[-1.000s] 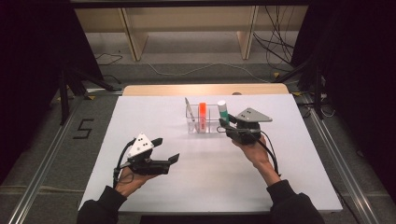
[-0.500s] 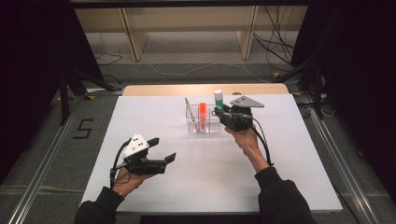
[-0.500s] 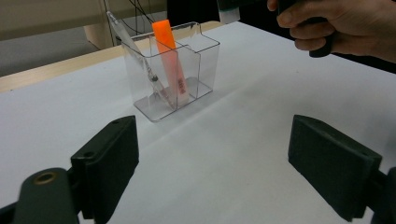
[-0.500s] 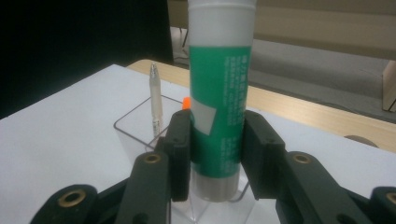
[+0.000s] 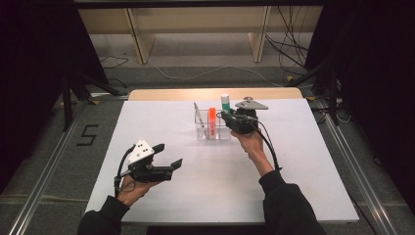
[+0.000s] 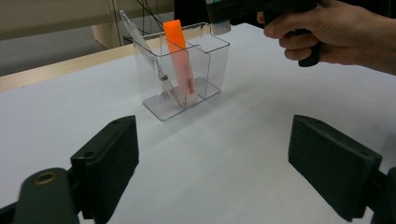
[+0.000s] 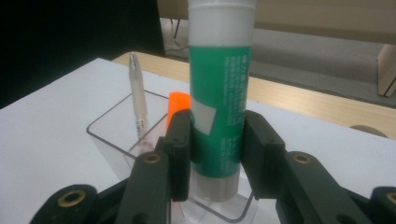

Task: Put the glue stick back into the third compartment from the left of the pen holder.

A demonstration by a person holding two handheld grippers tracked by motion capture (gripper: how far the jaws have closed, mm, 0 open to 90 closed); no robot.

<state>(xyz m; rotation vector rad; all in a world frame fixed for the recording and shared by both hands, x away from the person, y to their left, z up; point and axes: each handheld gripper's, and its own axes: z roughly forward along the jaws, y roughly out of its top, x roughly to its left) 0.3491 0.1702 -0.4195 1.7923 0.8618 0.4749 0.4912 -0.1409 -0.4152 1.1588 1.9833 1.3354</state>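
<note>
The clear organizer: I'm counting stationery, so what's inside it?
Inside the clear organizer: an orange highlighter and a pen, leaning. The glue stick hides part of its nearest compartment.

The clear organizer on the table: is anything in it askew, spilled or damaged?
Nothing stands out. The clear organizer stands upright and whole on the white table. The pen and the orange highlighter merely lean inside it. The right tongs hold the green glue stick upright over it.
</note>
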